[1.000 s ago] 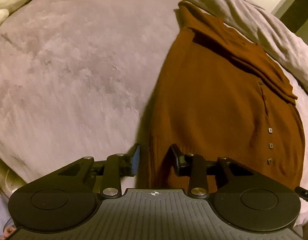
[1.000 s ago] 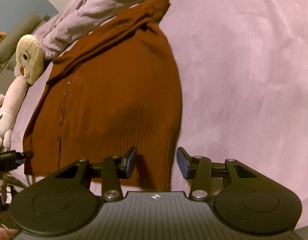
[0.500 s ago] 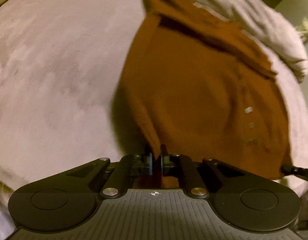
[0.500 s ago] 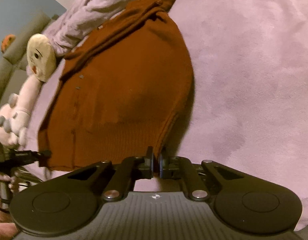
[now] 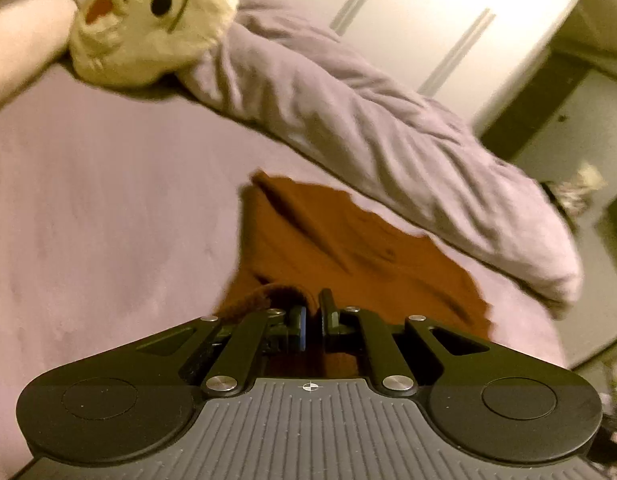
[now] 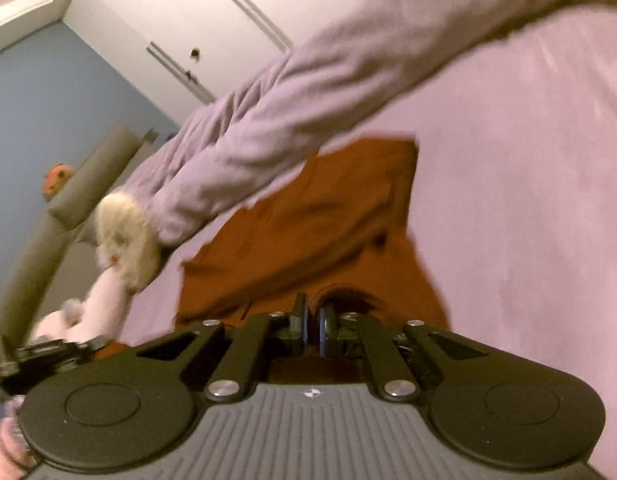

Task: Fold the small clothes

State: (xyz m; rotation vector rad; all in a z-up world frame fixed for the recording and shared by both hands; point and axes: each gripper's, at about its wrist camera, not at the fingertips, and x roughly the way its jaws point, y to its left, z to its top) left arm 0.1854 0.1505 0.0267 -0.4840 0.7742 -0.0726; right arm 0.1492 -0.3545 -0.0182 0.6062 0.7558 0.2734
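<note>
Pinching brown sweater [image 5: 348,248] hem, both tongs clamped

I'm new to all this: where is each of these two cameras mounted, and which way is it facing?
Left wrist view: sits on the left gripper, looking along its fingers at the brown cardigan, the rumpled blanket and a plush toy; only the gripper shows.
Right wrist view: sits on the right gripper, facing the same cardigan from its other side; the left gripper's tip shows at the lower left edge.
Shared: cardigan, blanket, plush toy and the pale bed cover; each gripper is shut on the cardigan's hem.
</note>
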